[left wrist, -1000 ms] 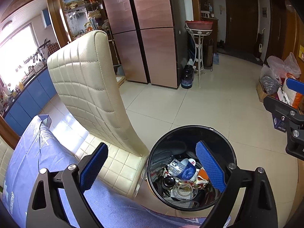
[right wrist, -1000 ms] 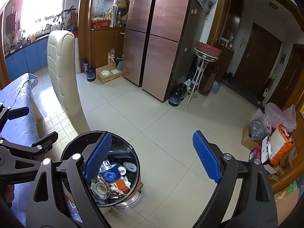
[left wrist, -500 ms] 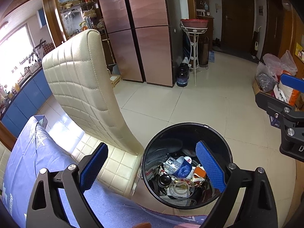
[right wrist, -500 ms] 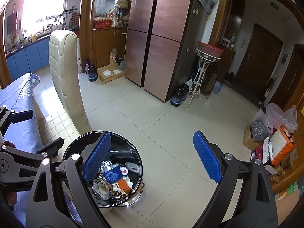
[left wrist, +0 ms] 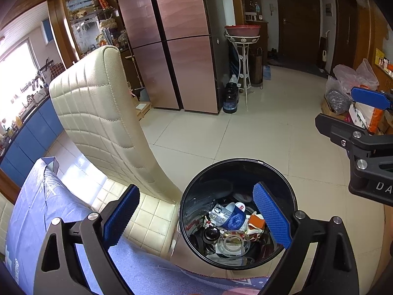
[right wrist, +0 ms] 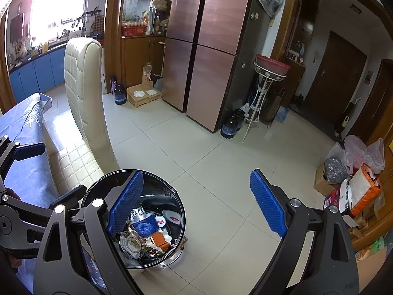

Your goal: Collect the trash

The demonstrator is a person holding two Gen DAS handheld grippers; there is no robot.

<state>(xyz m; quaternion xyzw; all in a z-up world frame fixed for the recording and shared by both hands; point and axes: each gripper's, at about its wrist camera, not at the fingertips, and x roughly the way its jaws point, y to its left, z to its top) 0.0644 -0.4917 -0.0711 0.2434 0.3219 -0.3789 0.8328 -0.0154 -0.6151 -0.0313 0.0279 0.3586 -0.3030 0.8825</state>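
A round black trash bin (left wrist: 235, 169) stands on the tiled floor by the table edge; it also shows in the right wrist view (right wrist: 172, 194). Inside lie a blue cup (left wrist: 234, 218), a clear lid (left wrist: 232, 243), an orange scrap (left wrist: 255, 221) and other rubbish. My left gripper (left wrist: 196, 216) is open and empty, held above the bin and the chair seat. My right gripper (right wrist: 196, 204) is open and empty, above the floor just right of the bin. Each gripper shows at the edge of the other's view.
A cream quilted chair (left wrist: 98, 103) stands left of the bin, against a table with a blue cloth (left wrist: 34, 211). Copper-coloured fridge doors (left wrist: 181, 41), a white plant stand with a red basin (left wrist: 242, 49), dark jugs and bags and boxes (right wrist: 353, 179) line the room's edges.
The left view has shifted slightly, so the bin and chair sit a little further left and the right gripper sits a little higher. Both grippers stay open and empty.
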